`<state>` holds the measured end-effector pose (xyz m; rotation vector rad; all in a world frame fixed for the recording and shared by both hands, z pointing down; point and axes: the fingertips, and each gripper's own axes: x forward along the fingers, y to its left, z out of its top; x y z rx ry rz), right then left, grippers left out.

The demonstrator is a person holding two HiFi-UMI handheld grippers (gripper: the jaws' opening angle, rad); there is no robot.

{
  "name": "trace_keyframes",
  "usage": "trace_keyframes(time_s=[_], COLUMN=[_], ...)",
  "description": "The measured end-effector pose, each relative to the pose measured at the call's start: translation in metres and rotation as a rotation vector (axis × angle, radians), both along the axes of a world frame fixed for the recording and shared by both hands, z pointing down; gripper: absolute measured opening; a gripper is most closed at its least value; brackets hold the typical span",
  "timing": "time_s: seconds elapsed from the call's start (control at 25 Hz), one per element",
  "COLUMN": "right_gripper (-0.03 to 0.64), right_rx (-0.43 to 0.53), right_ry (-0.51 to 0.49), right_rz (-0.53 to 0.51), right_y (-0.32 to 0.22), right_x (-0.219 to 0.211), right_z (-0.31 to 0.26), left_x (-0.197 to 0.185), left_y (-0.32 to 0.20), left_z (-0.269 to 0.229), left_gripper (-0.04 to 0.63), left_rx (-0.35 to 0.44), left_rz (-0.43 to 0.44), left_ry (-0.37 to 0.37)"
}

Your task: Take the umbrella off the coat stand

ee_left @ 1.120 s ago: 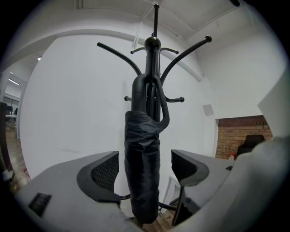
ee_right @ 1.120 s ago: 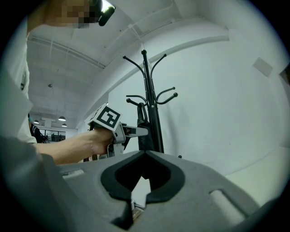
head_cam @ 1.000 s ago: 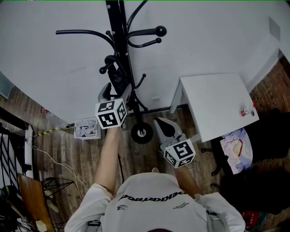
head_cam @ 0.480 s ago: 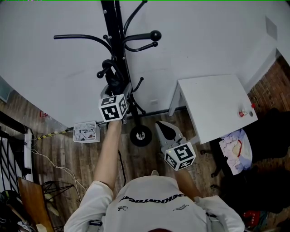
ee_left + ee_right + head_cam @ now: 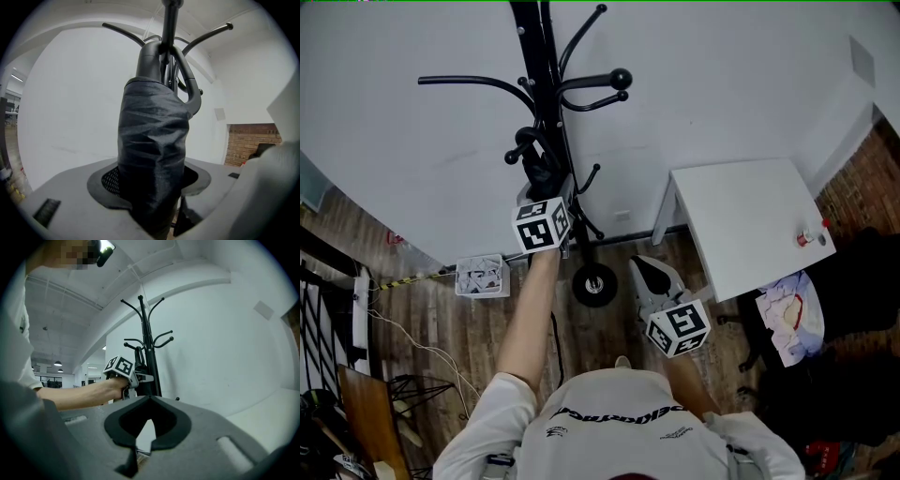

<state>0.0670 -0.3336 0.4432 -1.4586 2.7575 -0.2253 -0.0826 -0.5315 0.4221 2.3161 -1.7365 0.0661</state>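
A black coat stand [image 5: 546, 94] rises in front of the white wall. From one of its lower hooks hangs a folded black umbrella [image 5: 542, 173]. My left gripper [image 5: 546, 190] is at the umbrella's lower part. In the left gripper view the wrinkled umbrella [image 5: 154, 140] fills the gap between the jaws of the left gripper [image 5: 152, 187], which are closing and press in on its cloth. My right gripper [image 5: 649, 267] hangs lower and to the right, apart from the stand. Its jaws are together with nothing in them, as the right gripper view [image 5: 147, 427] shows.
A white table [image 5: 750, 216] stands right of the stand, with a small red and white item [image 5: 806, 236] near its edge. The stand's round foot [image 5: 594, 281] rests on the wood floor. A white box [image 5: 481, 277] and cables lie at the left.
My left gripper has moved up to the stand and in around the hanging umbrella. The right gripper has hardly shifted.
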Motion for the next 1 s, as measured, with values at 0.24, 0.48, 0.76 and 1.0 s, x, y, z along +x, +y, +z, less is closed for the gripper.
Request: trace_keyframes(time_s=[0.24, 0.48, 0.76, 1.0], right_gripper=[-0.001, 0.000, -0.001, 0.000], right_rx=[0.002, 0.002, 0.013, 0.024], right_ry=[-0.002, 0.000, 0.006, 0.012], right_rz=[-0.001, -0.011, -0.014, -0.018], right_y=[0.007, 0.015, 0.026, 0.039], right_x=[-0.002, -0.008, -0.012, -0.016], right_z=[-0.001, -0.004, -0.011, -0.017], left_x=[-0.009, -0.012, -0.021, -0.026], left_y=[0.008, 0.020, 0.036, 0.053], left_z=[-0.001, -0.021, -0.043, -0.059], left_gripper=[0.262, 0.262, 0.264, 0.264], left_rx=[-0.018, -0.001, 0.008, 0.021], left_rz=[-0.016, -0.012, -0.025, -0.026], left_ry=[-0.035, -0.046, -0.056, -0.052])
